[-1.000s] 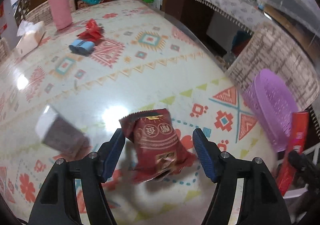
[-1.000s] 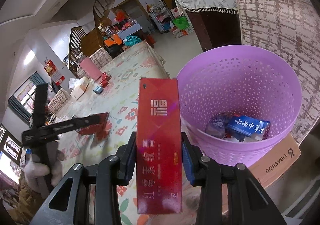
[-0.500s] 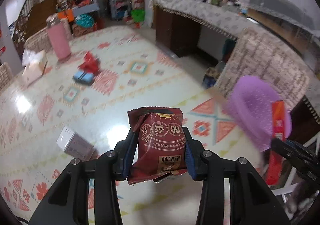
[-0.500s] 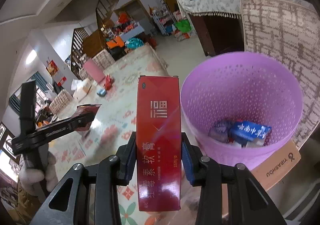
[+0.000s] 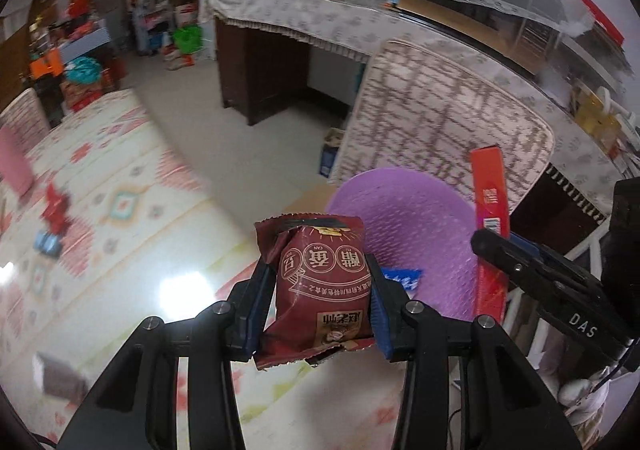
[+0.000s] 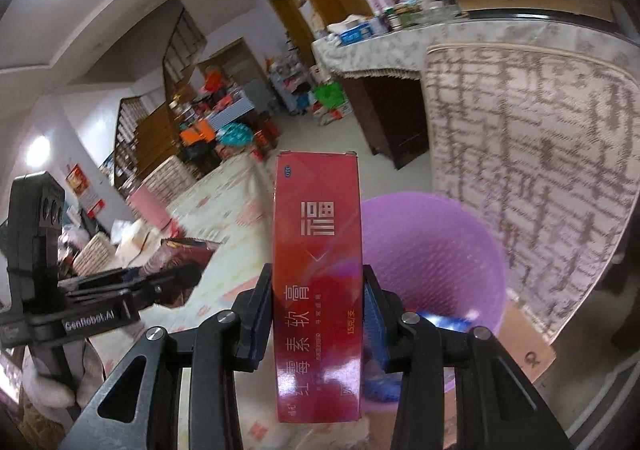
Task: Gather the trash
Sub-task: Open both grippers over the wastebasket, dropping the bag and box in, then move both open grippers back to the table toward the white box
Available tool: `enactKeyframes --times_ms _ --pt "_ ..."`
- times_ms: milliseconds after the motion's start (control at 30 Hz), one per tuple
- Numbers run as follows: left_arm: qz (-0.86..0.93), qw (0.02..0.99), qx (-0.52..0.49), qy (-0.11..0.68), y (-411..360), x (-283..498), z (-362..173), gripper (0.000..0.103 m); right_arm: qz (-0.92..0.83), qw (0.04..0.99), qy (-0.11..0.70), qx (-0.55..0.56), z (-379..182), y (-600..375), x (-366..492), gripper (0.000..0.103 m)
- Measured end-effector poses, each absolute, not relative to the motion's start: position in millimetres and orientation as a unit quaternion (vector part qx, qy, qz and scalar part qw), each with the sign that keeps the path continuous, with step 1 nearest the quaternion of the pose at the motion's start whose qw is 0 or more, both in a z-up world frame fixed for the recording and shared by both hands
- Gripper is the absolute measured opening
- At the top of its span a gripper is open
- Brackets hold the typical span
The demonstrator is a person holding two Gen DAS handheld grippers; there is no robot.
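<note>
My left gripper [image 5: 318, 304] is shut on a dark red snack packet [image 5: 320, 286] and holds it in the air just left of the purple mesh bin [image 5: 420, 234]. My right gripper [image 6: 318, 320] is shut on a long red carton [image 6: 318, 282], held upright at the bin's [image 6: 440, 250] near left rim. In the left wrist view the carton [image 5: 488, 210] and the right gripper [image 5: 532, 270] show on the bin's right side. The left gripper with its packet [image 6: 184, 262] shows at the left of the right wrist view. Blue trash [image 5: 402, 276] lies inside the bin.
The patterned table [image 5: 120, 210] carries a red wrapper [image 5: 56, 206], a blue item [image 5: 47, 243], a small grey box [image 5: 60, 382] and a pink container [image 5: 14, 162]. A patterned chair back [image 5: 440, 122] stands behind the bin. A cardboard box [image 6: 528, 350] sits under the bin.
My left gripper shut on the snack packet, lifted it off the table and swung right toward the bin. The right gripper kept the carton and tilted up slightly.
</note>
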State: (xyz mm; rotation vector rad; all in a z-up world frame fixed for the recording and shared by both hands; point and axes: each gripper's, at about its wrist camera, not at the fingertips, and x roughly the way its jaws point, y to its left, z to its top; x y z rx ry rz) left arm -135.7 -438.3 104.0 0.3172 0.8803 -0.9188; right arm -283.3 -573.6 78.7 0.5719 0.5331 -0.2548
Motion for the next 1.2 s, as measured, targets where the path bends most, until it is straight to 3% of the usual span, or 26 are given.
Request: enactKeyframes --times_ms 167,233,300,367,667,900,1200 --pt "-0.457 0.773 0.147 0.415 -480.9 -134.0 101.3 0.043 -0.149 0.909 0.257 0.294 75.3 -605.1 -281.5 0.044" --pt "-0.468 0.768 0.143 0.412 -491.2 -134.4 100.6 0.048 -0.159 0.904 0.255 0.304 70.7 -617.5 -280.2 0.044" --pt "-0.467 0.771 0.141 0.41 -494.9 -135.3 100.6 0.069 -0.165 0.896 0.254 0.324 65.1 -628.2 -280.4 0.055" --pt "-0.467 0.777 0.136 0.399 -489.6 -138.2 101.8 0.077 -0.164 0.892 0.248 0.34 61.5 -632.8 -284.1 0.065" --pt "-0.407 0.812 0.198 0.368 -456.5 -158.6 94.1 0.082 -0.153 0.885 0.24 0.369 48.1 -629.7 -299.3 0.071" --pt "-0.379 0.824 0.188 0.376 -419.9 -164.6 90.0 0.082 -0.165 0.89 0.232 0.356 50.9 -611.2 -308.7 0.085" --pt "-0.318 0.87 0.173 0.334 -361.5 -170.8 100.8 0.082 -0.112 0.905 0.216 0.35 61.7 -565.9 -302.6 0.086"
